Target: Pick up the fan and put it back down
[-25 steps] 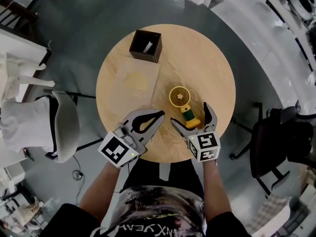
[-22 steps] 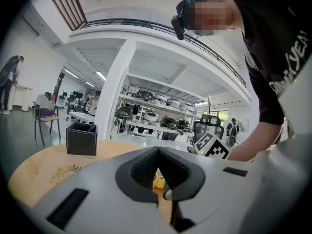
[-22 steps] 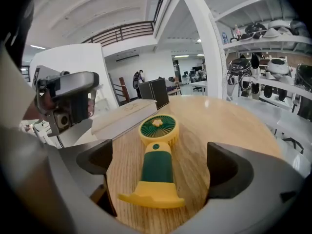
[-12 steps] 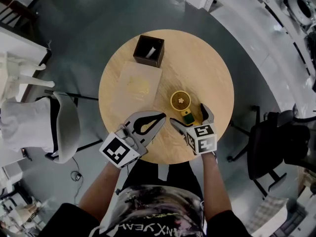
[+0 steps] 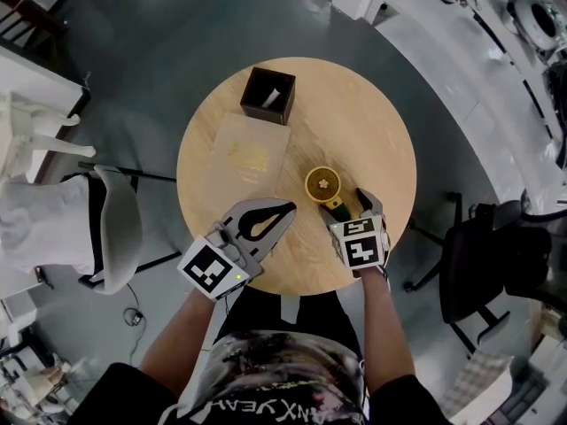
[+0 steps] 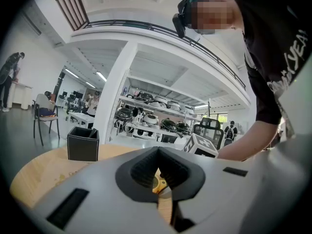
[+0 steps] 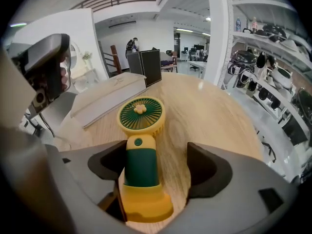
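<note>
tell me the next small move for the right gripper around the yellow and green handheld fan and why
Probably finish closing the right gripper on the handle of the yellow and green handheld fan. Its jaws have just been closing around it, yet a gap shows on one side, and the fan lies on the round wooden table, so lifting now might slip.
</note>
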The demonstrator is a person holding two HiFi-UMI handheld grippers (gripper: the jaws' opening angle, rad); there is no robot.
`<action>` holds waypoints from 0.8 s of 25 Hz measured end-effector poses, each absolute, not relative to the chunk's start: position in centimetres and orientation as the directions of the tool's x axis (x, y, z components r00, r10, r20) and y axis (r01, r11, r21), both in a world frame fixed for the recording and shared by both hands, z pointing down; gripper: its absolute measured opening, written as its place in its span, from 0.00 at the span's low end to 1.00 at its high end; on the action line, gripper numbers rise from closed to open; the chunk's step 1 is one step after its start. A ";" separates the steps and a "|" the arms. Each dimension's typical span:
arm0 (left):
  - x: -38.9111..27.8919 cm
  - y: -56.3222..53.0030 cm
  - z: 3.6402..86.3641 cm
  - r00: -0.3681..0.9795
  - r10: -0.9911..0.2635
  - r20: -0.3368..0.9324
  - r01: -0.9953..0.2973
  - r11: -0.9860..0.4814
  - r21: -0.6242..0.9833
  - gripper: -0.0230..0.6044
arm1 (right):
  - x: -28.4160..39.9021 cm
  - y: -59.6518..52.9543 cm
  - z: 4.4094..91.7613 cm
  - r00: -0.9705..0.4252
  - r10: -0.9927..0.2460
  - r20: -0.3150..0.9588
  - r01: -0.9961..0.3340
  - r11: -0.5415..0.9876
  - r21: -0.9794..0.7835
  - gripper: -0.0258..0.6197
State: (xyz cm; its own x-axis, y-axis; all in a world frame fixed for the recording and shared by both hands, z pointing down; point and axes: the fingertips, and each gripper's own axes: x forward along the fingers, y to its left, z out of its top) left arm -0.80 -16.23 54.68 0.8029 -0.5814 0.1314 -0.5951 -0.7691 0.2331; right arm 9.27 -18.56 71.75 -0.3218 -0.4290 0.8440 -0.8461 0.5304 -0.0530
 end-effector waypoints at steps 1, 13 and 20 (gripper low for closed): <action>-0.8 -16.2 54.6 0.803 -0.582 0.130 -0.595 -0.769 0.233 0.06 | 9.2 -18.4 71.8 -0.315 -0.413 0.855 -0.841 0.539 -0.050 0.61; -1.2 -16.1 53.9 0.800 -0.588 0.123 -0.599 -0.769 0.223 0.06 | 6.9 -16.7 71.5 -0.299 -0.373 0.878 -0.737 0.675 0.036 0.32; -1.0 -15.7 53.8 0.805 -0.579 0.128 -0.593 -0.776 0.215 0.06 | 6.9 -16.6 69.8 -0.356 -0.435 0.827 -0.757 0.653 0.018 0.32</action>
